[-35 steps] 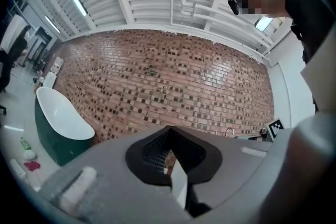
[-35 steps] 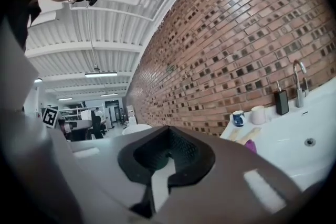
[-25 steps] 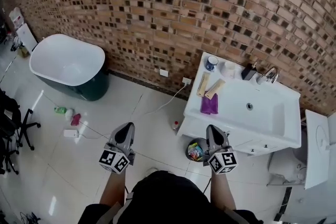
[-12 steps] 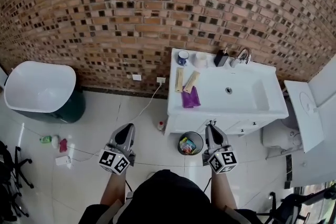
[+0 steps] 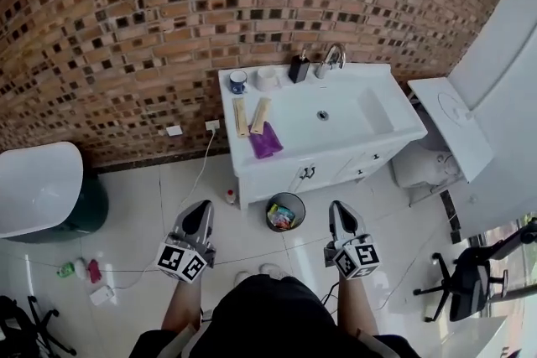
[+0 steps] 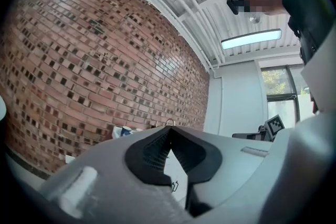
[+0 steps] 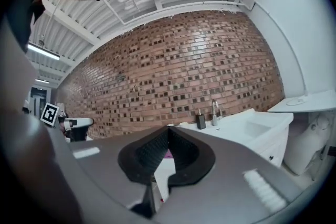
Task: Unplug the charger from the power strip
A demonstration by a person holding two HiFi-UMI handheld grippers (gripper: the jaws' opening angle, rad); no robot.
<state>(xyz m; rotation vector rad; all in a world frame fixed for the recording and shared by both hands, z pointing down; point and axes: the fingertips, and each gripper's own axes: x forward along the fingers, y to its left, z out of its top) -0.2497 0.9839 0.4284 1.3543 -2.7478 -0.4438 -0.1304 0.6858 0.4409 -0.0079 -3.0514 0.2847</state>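
In the head view my left gripper and right gripper are held level in front of me over the tiled floor, both shut with nothing in them. In the left gripper view the left gripper shows its pads meeting; the right gripper looks the same in its own view. A white cable hangs from a wall socket and runs across the floor toward a small white block, possibly the power strip, far to my left. No charger can be made out.
A white sink cabinet stands against the brick wall just ahead, with a round waste bin at its foot. A white tub is at the left, a toilet and an office chair at the right.
The view has swung to the right: the sink cabinet has slid from the right to the middle of the head view and the tub to the left edge. Both grippers stay shut.
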